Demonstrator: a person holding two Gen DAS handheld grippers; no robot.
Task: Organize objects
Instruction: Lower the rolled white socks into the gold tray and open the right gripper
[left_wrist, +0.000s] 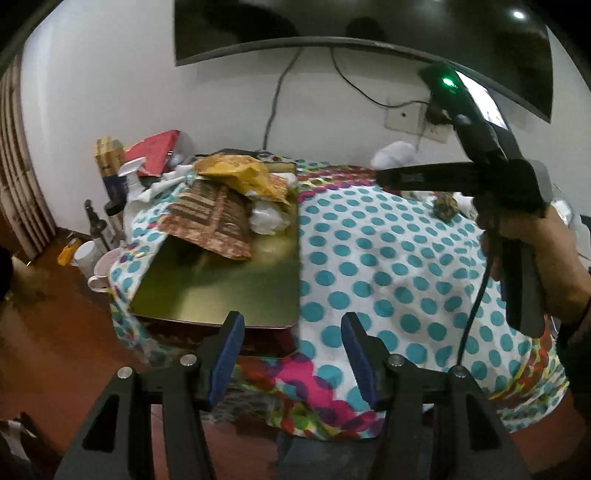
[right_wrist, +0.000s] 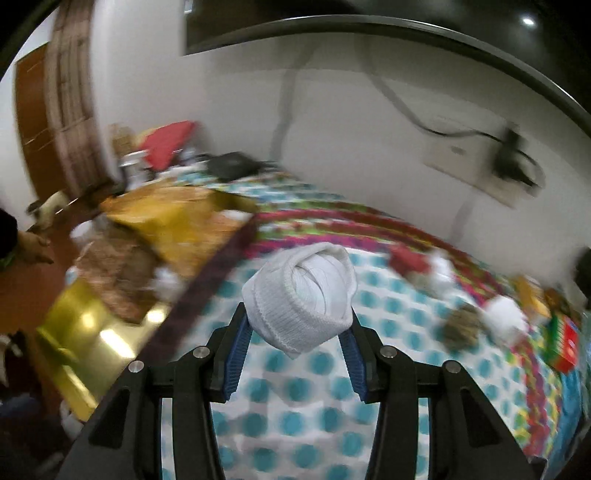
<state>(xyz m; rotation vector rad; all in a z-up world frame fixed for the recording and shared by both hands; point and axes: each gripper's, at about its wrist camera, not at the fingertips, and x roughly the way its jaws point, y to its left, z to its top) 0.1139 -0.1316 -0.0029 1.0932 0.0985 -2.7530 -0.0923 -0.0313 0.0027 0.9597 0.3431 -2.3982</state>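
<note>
My right gripper (right_wrist: 297, 325) is shut on a rolled white sock (right_wrist: 299, 295) and holds it above the polka-dot cloth (right_wrist: 280, 417). The same sock (left_wrist: 393, 155) shows at the tip of the right gripper (left_wrist: 384, 175) in the left wrist view, above the far side of the table. My left gripper (left_wrist: 293, 325) is open and empty, at the near edge of a gold tin (left_wrist: 221, 291). The tin holds a brown patterned pouch (left_wrist: 214, 221), a yellow packet (left_wrist: 243, 173) and a white bundle (left_wrist: 267, 218) in its far half. The tin (right_wrist: 81, 343) sits left in the blurred right wrist view.
More rolled socks and small items (right_wrist: 476, 317) lie on the cloth at the right. Bottles (left_wrist: 98, 225), a spray bottle (left_wrist: 131, 177), mugs (left_wrist: 99, 266) and a red box (left_wrist: 159, 147) crowd the left table end. A wall socket with cables (right_wrist: 513, 162) is behind.
</note>
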